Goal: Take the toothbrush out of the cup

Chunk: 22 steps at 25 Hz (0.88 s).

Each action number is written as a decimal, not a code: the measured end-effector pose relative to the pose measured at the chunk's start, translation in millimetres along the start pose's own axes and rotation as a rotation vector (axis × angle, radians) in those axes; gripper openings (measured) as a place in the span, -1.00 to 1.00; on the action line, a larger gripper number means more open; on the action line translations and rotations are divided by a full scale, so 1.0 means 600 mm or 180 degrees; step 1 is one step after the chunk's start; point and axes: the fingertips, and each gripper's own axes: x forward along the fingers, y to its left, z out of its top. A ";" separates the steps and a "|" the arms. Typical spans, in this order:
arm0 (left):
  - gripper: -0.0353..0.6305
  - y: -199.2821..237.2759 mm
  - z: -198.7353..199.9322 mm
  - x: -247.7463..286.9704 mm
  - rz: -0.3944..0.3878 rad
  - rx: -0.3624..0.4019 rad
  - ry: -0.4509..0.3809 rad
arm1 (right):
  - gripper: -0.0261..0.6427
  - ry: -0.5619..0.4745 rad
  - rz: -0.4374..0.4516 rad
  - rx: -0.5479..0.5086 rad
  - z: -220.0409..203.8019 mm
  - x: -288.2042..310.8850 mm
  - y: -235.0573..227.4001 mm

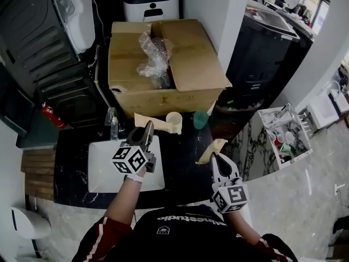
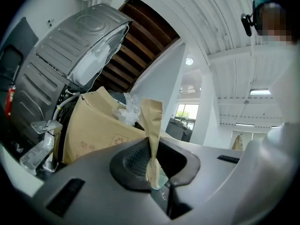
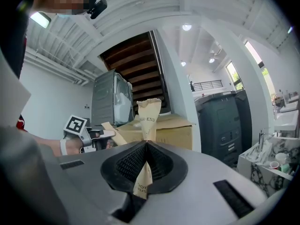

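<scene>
Right gripper (image 1: 216,160), nearest, has its fingers clamped on a paper-wrapped toothbrush (image 1: 210,151), which looks already clear of the cream cup (image 1: 174,122) standing before the cardboard box (image 1: 163,64). Left gripper (image 1: 148,126) fingers pinch a second paper sleeve (image 1: 158,123), also before that box.

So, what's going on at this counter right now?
A person stands at a dark counter with a tool in each hand. The left hand-held gripper is shut on a brown paper packet, and the right hand-held gripper is shut on a second paper packet. A cream cup and a green cup stand beyond them, in front of an open cardboard box.
</scene>
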 end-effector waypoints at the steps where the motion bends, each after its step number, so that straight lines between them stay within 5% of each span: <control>1: -0.76 -0.002 0.002 -0.015 -0.0001 -0.0027 -0.0009 | -0.81 0.0003 0.0014 -0.0004 -0.001 -0.001 0.005; 22: -0.76 -0.093 -0.049 -0.195 -0.0198 0.0502 0.0152 | -0.81 0.0016 0.0152 0.0004 -0.013 -0.014 0.051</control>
